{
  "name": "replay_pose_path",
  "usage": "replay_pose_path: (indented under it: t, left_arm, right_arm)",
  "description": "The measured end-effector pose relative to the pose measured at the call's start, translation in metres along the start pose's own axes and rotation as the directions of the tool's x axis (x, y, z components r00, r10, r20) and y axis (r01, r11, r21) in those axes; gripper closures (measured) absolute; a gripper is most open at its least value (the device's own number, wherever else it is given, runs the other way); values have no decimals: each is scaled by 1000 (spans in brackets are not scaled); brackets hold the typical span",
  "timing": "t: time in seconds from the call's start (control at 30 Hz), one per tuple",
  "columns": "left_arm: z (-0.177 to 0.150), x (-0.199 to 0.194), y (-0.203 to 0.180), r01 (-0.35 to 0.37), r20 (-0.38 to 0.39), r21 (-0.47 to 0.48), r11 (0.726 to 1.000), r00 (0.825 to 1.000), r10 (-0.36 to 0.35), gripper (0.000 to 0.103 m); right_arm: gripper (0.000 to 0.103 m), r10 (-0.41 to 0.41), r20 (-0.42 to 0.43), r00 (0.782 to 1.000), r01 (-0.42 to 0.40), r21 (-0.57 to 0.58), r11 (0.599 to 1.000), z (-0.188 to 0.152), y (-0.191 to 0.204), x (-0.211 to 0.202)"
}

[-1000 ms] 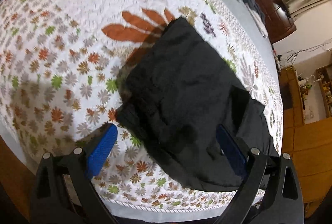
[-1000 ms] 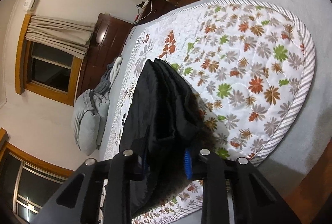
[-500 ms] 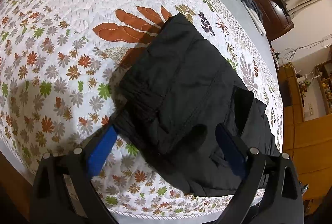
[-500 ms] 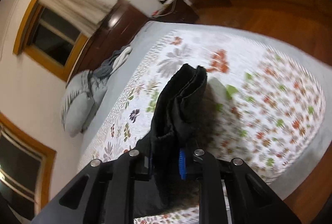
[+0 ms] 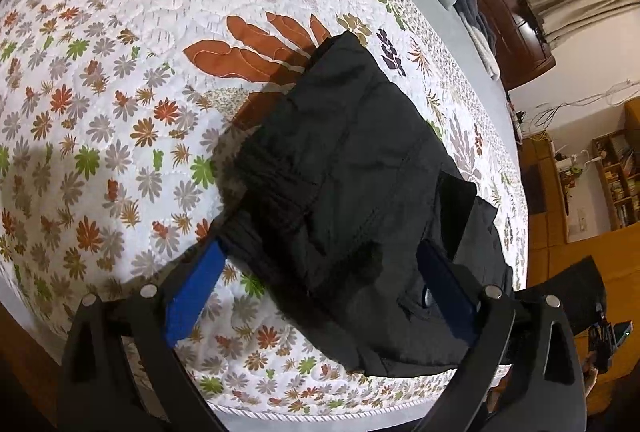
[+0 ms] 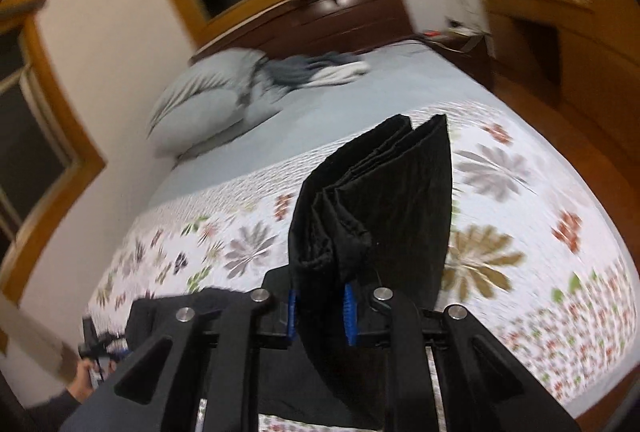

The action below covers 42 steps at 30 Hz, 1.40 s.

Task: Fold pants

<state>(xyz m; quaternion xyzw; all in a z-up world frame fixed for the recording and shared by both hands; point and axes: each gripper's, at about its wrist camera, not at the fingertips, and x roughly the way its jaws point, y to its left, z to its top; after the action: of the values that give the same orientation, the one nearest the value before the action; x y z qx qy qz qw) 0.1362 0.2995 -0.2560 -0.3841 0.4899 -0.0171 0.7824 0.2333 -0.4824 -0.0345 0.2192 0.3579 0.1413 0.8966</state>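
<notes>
In the left wrist view, the black pants (image 5: 360, 192) lie on the bed, on a white quilted bedspread (image 5: 100, 92) printed with orange, green and grey flowers. The cloth looks matte and soft, with a ribbed elastic waistband near the camera and stitched seams across it; it is already folded into a rough rectangle. The left gripper (image 5: 320, 280) hovers low over the near edge with its blue-padded fingers wide apart, one at each side of the fabric and pressing nothing, probably to be ready to hold the bundle down. In the right wrist view, which is blurred, the right gripper (image 6: 319, 306) has just been closing and is clamped on a thick bunch of the pants (image 6: 380, 216), so that several layers stand up like pleats above the bedspread (image 6: 520, 232). I judge that this end is lifted to be carried over for another fold. A grey pillow (image 6: 208, 112) and some loose clothes lie near the dark wooden headboard (image 6: 352, 12).
</notes>
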Motion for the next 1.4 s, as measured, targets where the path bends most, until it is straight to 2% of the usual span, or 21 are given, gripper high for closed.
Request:
replay_pose_path:
  t: [0.2, 0.33, 0.43, 0.6, 0.73, 1.0, 1.07, 1.13, 1.17, 1.2, 1.23, 1.33, 1.37, 1.4]
  left_arm:
    - [-1, -2, 4, 26, -2, -11, 1000, 1000, -26, 7]
    - [-3, -3, 5, 36, -1, -14, 999, 999, -36, 7]
    - [-2, -2, 4, 33, -3, -9, 999, 999, -33, 6]
    - [-2, -1, 2, 31, -5, -1, 1000, 1000, -31, 5]
    - [-2, 1, 0, 32, -7, 0, 1000, 999, -32, 5]
    - [-2, 2, 0, 31, -8, 1, 1000, 999, -31, 5]
    - [-2, 3, -1, 28, -9, 5, 1000, 1000, -28, 4]
    - [-3, 4, -2, 26, -10, 7, 1000, 1000, -26, 4]
    - [-3, 5, -3, 25, -10, 8, 1000, 1000, -25, 4]
    - [-3, 5, -3, 25, -10, 8, 1000, 1000, -25, 4]
    - [-3, 5, -3, 25, -10, 9, 1000, 1000, -25, 4]
    - [-3, 7, -4, 23, -10, 12, 1000, 1000, -23, 4]
    - [-3, 8, -5, 19, -11, 17, 1000, 1000, -19, 3]
    - [-3, 8, -6, 16, -12, 21, 1000, 1000, -16, 3]
  right_arm:
    - [86, 44, -96, 994, -61, -185, 981, -13, 96, 50]
    - [86, 30, -176, 984, -81, -288, 954, -48, 144, 83]
    - [86, 23, -238, 971, -105, -341, 934, -80, 162, 111]
    - [86, -67, -287, 956, -92, -505, 859, -142, 204, 136]
    - [86, -146, -280, 949, -64, -625, 778, -187, 230, 153]
    - [86, -298, -252, 921, -7, -774, 633, -248, 243, 186]
    - [82, -316, -238, 919, -3, -802, 597, -258, 243, 188]
    - [64, -314, -238, 919, -18, -822, 569, -269, 244, 188]
    - [61, -321, -226, 920, -14, -836, 549, -275, 245, 186]
    - [47, -321, -222, 921, -19, -847, 532, -279, 246, 185]
    - [41, -298, -244, 923, -54, -848, 527, -285, 248, 180]
    - [38, -230, -289, 929, -125, -833, 540, -287, 251, 160]
    - [40, -189, -324, 927, -165, -804, 571, -281, 249, 152]
    - [40, -124, -366, 922, -216, -754, 621, -269, 245, 142]
